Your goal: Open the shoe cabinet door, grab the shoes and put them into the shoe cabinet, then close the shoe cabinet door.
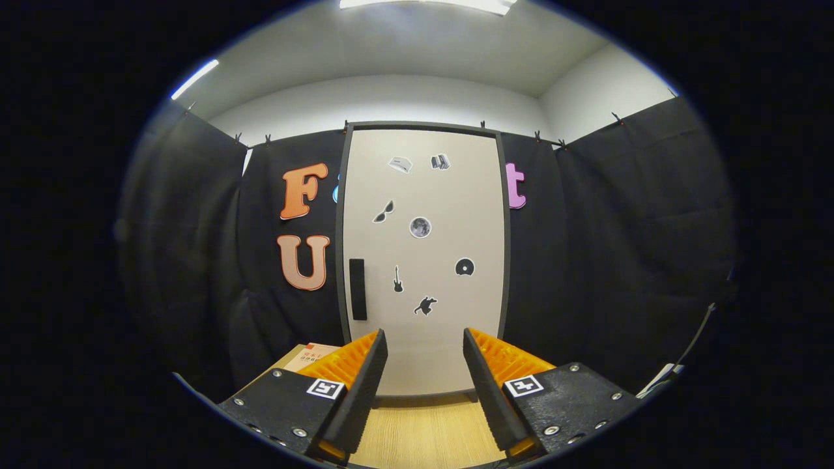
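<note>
Cardboard box [311,355]: one, tan, with a printed label, lying on the floor just left of the left finger.
Handle [358,288]: one black upright bar, low on the door's left edge – judged the proper place to take hold, since it is the sole projection in sight.
Cabinet door [422,260]: one tall, pale-grey flat panel in a dark frame, shut, standing straight ahead beyond the fingers. Judged rigid and smooth-faced, likely light to swing, hinged on the right given the handle's side.
Stickers: seven small black-and-grey decals scattered on the panel.
Gripper [425,352]: one, fingers spread apart with nothing between them, well short of the door – no contact.
Floor [427,433]: light wood-grain boards under the fingers.
Shoes: none located from this position.
Task stage: judged at the start, door not yet opened.
</note>
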`<state>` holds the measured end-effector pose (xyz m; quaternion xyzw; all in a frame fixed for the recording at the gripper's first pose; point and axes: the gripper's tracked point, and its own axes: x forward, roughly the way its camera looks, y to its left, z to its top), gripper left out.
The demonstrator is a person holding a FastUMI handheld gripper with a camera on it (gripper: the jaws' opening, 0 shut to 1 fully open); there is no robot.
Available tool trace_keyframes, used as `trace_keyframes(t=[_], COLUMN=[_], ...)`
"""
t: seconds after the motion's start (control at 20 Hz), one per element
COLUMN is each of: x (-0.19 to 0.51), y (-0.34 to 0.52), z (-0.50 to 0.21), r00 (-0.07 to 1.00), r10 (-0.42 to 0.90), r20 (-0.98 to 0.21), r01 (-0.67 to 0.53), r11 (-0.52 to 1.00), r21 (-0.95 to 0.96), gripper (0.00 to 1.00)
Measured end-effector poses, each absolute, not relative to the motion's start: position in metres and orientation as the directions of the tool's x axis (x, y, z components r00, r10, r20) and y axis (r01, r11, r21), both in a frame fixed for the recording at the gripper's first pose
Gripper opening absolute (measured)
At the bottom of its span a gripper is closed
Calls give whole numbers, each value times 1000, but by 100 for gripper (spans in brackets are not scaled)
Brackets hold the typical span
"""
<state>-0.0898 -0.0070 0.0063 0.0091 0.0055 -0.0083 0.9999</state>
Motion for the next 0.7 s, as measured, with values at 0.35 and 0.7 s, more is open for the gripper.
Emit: trace_keyframes(t=[0.35, 0.7], x=[-99, -99], y=[-9, -8], z=[10, 10], r00=[1000, 1000], r10=[-29, -22], r20=[1, 3], r01=[29, 22], r11=[1000, 1000], r21=[8, 3], gripper=[83, 87])
